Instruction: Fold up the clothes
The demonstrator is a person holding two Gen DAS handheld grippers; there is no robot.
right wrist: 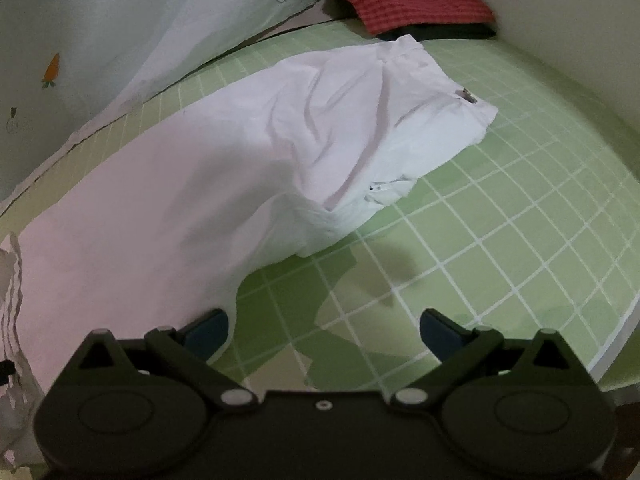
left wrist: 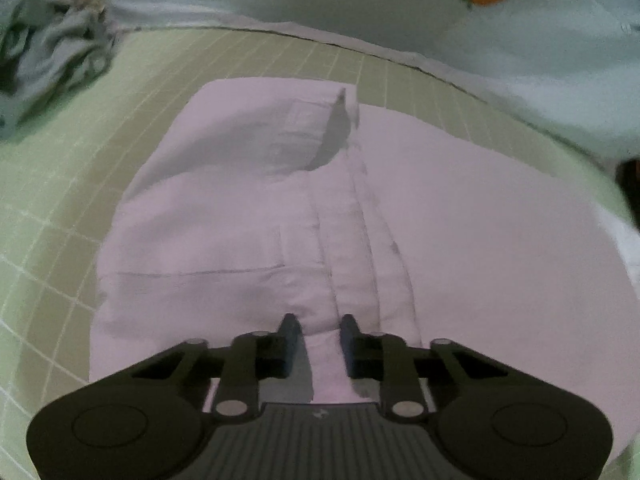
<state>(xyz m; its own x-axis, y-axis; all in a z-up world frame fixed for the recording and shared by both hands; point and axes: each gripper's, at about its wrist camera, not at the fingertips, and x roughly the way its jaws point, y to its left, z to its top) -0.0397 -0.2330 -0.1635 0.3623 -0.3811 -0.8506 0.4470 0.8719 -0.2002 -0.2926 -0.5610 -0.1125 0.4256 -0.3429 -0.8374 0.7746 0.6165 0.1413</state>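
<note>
Left gripper [left wrist: 319, 334]: jaws closed on a raised ridge of the white trousers [left wrist: 304, 216], low over the cloth. Right gripper [right wrist: 325, 330]: jaws wide apart, gripping nothing, above bare green grid mat [right wrist: 500, 240] beside the trousers' edge. Trousers lie flat mid-mat. Red garment [right wrist: 412, 0] at far corner; grey clothes [left wrist: 52, 52] at mat's left border.

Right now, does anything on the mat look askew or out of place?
Mostly the white garment: its far end is bunched and creased rather than flat. The left tongs pinch a fold of it; the right tongs hang open over the green mat. No damage shows.
</note>
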